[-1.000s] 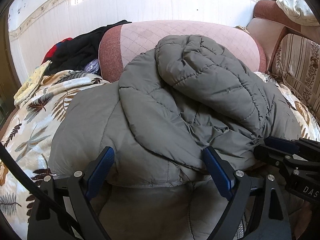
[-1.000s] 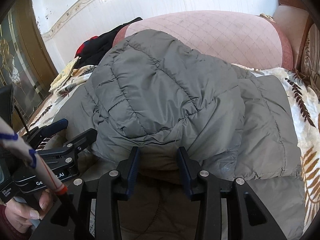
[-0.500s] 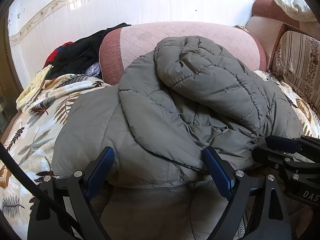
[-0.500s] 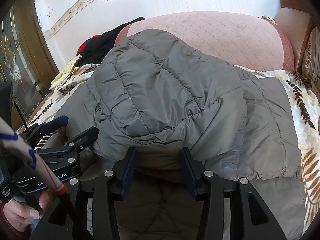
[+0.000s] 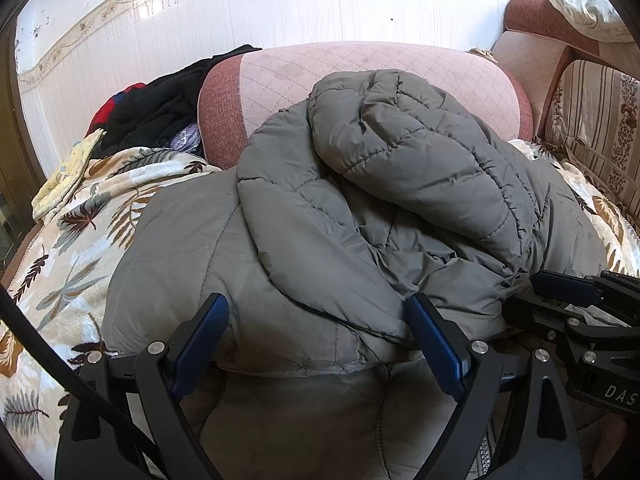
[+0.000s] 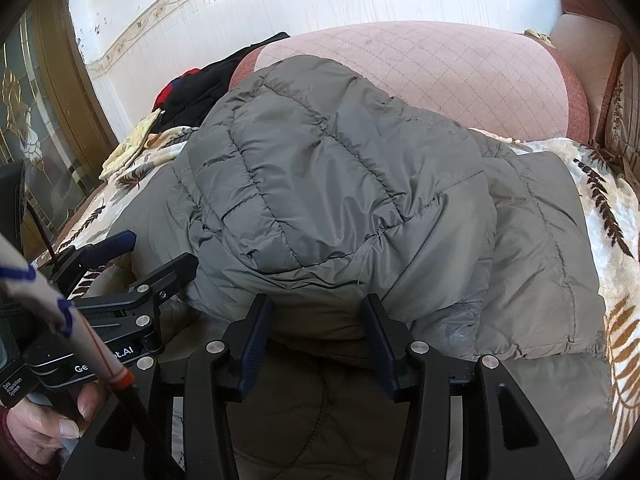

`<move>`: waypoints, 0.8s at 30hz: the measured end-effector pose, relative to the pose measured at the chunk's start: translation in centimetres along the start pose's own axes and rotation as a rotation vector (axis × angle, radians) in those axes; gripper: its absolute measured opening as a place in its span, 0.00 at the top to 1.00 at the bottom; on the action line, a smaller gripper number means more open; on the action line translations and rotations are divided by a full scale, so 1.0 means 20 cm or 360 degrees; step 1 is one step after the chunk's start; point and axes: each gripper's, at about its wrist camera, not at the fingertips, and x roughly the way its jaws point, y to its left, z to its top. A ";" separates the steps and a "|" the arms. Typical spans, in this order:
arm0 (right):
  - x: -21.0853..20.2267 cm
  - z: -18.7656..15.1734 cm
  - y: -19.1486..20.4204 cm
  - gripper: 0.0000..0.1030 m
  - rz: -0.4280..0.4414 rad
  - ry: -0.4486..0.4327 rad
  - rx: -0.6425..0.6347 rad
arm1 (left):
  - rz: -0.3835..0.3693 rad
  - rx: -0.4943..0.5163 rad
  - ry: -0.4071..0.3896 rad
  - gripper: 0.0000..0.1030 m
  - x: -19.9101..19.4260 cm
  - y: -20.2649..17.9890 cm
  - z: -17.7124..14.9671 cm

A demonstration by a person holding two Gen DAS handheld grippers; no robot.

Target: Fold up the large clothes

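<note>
both spread, left gripper [image 5: 318, 344] and right gripper [image 6: 316, 340] should pinch the grey puffer jacket [image 5: 360, 216] hem evenly before folding.

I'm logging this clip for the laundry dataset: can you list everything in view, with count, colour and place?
grey quilted puffer jacket: one, grey-green, bunched in the middle of the sofa seat.
floral leaf-print blanket: one, cream with brown leaves, spread under the jacket.
pink quilted sofa backrest: one, pink with darker red ends, behind the jacket.
black and red clothes pile: one heap, left of the backrest.
pale yellow cloth: one, at the blanket's far left edge.
striped floral cushion: one, beige-brown, far right.
white crumpled cloth: one, on the armrest, top right.
left gripper: black with blue pads, open at the jacket's near hem.
right gripper: black with blue pads, open at the hem.
</note>
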 end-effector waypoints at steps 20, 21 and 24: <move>-0.64 -0.45 -0.01 0.43 -0.0124 -0.0018 0.0214 | -0.0027 0.0092 0.0035 0.12 -0.38 -0.12 -0.25; -0.67 -0.50 -0.03 0.43 -0.0131 -0.0003 0.0228 | -0.0035 0.0065 0.0045 0.12 -0.41 -0.11 -0.27; -0.77 -0.65 -0.08 0.43 -0.0128 0.0022 0.0294 | -0.0125 -0.0058 0.0124 0.12 -0.52 -0.10 -0.41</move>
